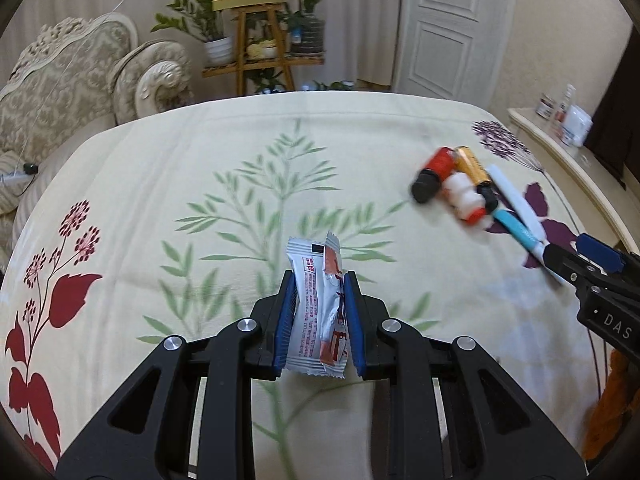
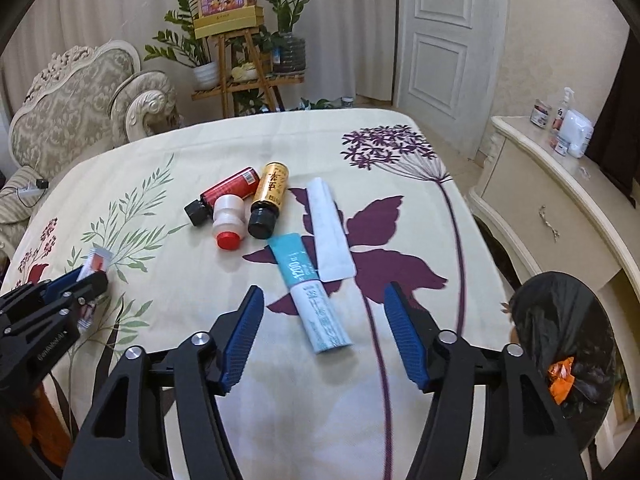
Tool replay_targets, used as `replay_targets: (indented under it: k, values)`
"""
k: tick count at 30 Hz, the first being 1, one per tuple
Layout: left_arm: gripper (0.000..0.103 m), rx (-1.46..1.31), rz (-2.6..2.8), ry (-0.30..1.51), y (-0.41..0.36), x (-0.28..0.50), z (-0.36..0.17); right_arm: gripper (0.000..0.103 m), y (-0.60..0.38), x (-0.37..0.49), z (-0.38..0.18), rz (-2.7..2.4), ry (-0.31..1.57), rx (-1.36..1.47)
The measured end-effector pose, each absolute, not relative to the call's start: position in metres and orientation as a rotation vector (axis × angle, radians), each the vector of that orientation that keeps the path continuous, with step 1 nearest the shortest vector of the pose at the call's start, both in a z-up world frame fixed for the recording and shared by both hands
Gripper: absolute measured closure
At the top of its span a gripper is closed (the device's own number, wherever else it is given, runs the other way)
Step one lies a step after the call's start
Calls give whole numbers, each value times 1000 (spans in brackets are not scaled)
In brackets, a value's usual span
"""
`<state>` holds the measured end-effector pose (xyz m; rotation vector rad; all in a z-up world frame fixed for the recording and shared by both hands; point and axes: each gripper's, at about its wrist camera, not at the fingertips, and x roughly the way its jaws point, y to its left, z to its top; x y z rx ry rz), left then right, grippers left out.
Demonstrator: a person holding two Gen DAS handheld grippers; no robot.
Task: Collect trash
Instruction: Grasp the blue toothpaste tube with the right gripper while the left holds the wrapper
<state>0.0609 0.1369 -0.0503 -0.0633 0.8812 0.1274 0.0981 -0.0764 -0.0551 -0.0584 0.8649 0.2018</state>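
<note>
My left gripper (image 1: 317, 280) is shut on a silver and orange snack wrapper (image 1: 318, 312), held above the floral tablecloth; it also shows at the left of the right wrist view (image 2: 86, 276). My right gripper (image 2: 324, 300) is open and empty, just above and around a blue and white tube (image 2: 310, 300). Beyond it lie a white sachet (image 2: 328, 232), a gold bottle (image 2: 269, 200), a red bottle (image 2: 228, 194) and a small white bottle with a red cap (image 2: 228, 222). The same cluster (image 1: 460, 184) shows at the right of the left wrist view.
A black-lined trash bin (image 2: 568, 344) with an orange scrap inside stands off the table's right edge. A cream cabinet (image 2: 552, 200) with bottles is at the right. A sofa (image 2: 80, 96) and a plant stand (image 2: 240, 64) are behind the table.
</note>
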Motion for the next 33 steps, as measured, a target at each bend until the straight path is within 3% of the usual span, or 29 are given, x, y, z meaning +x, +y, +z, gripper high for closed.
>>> replay_targets:
  k: [15,21,24,33]
  values:
    - [79,-95,144,896,152,62,-57,59,-66,107,-68,203,920,-76]
    - [79,-90,140,902,149,64,-60,70,-68,104,-72,203,928,-73]
    - [79,-89,140,903,148,64,-61,83,-68,102,-71,217,932,-72]
    - [79,-93,142,902,149,65,-62,83,-65,95,-66,259,940,-53]
